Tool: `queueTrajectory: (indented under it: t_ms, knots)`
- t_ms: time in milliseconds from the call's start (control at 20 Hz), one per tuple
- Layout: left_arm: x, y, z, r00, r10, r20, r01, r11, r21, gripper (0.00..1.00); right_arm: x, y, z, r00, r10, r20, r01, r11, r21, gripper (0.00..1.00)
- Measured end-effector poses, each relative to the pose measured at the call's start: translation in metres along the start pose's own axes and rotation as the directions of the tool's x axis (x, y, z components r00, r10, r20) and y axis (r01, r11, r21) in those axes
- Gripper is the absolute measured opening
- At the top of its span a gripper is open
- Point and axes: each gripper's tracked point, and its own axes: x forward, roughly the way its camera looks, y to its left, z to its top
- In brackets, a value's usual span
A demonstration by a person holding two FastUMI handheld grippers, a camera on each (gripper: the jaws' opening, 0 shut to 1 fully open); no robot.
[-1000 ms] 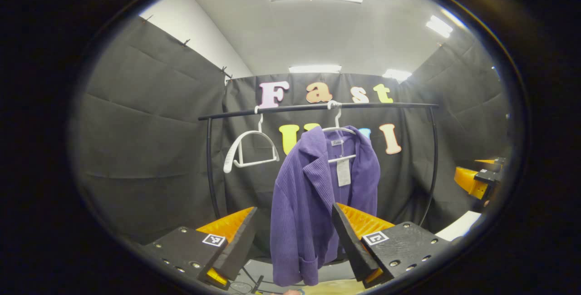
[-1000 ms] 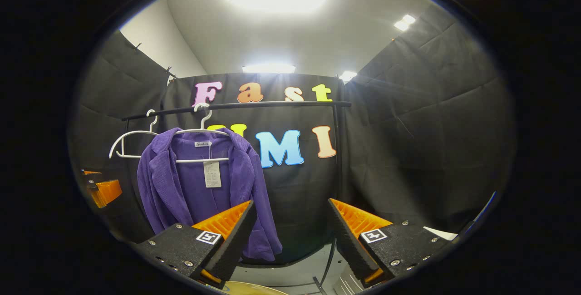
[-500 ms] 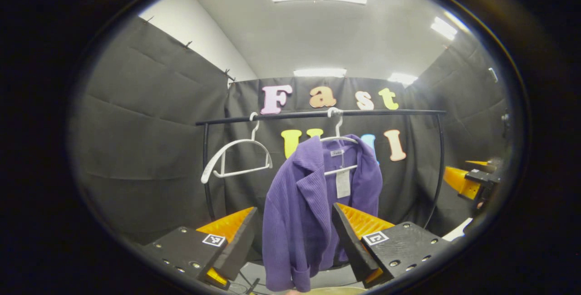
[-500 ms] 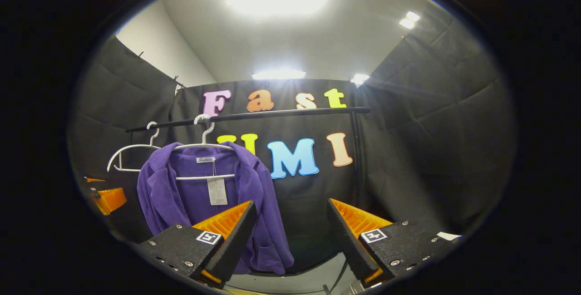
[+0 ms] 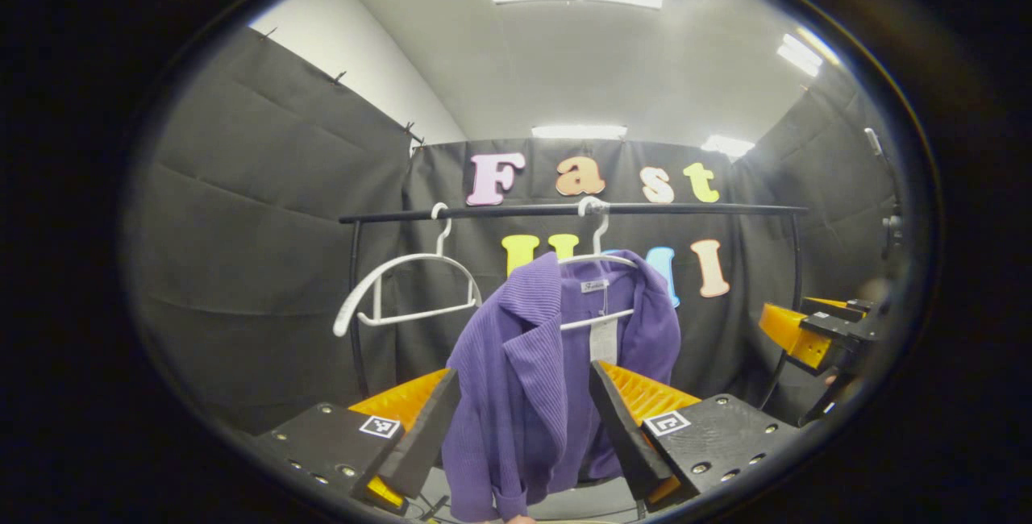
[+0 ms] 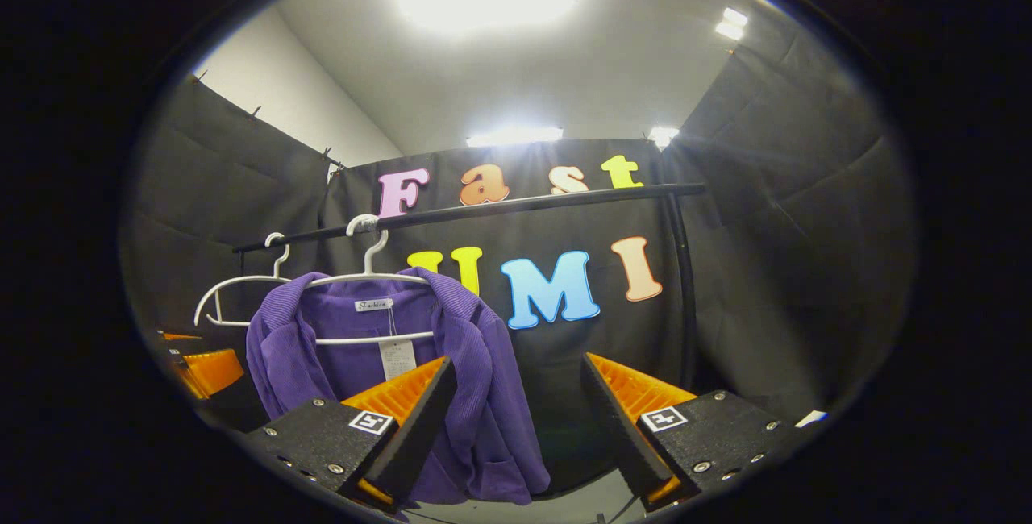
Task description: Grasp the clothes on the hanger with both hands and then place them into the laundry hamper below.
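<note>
Both hand-held grippers — left gripper (image 5: 520,419) and right gripper (image 6: 512,415) — are held wide open, nothing gripped. A purple ribbed jacket (image 5: 532,371) is hung on a white wire hanger (image 5: 592,266) below the black rail (image 5: 564,209) — left of the right gripper.

My left tongs (image 5: 522,419) point forward and slightly upward, their fingers spread wide with nothing between them. My right tongs (image 6: 516,415) are gaping too, gripping nothing, raised at a similar tilt. In the left gripper view the right tongs (image 5: 814,330) show off to the right.
</note>
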Motion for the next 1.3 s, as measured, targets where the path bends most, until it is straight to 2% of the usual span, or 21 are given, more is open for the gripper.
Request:
queueTrajectory:
  t_ms: [50, 100, 350, 550, 950, 1300]
  knots:
    - [0.005, -0.002, -0.001, 1.000, 0.006, 0.000, -0.006, 1.000, 0.002, 0.87, 0.007, 0.002, 0.000, 1.000, 0.016, 0.000, -0.016, 1.000, 0.007, 0.95]
    - [0.009, -0.004, -0.001, 1.000, 0.012, 0.003, -0.012, 1.000, 0.001, 0.93, 0.014, 0.005, -0.001, 1.000, 0.029, -0.001, -0.029, 1.000, 0.011, 0.95]
    - [0.030, -0.007, 0.000, 0.998, 0.053, 0.034, -0.052, 0.998, -0.027, 0.93, 0.052, 0.013, -0.002, 0.997, 0.076, 0.003, -0.076, 0.996, 0.040, 0.94]
    - [0.044, -0.007, -0.011, 0.995, 0.099, 0.021, -0.099, 0.995, -0.005, 0.93, 0.077, 0.023, -0.008, 0.992, 0.128, -0.007, -0.127, 0.989, 0.072, 0.95]
    - [0.080, -0.009, -0.038, 0.986, 0.168, -0.020, -0.168, 0.986, 0.017, 0.93, 0.129, 0.054, -0.039, 0.970, 0.242, -0.035, -0.241, 0.970, 0.044, 0.95]
    - [0.100, -0.007, -0.057, 0.977, 0.210, -0.045, -0.210, 0.978, 0.012, 0.93, 0.166, 0.067, -0.066, 0.964, 0.256, -0.068, -0.254, 0.967, 0.030, 0.95]
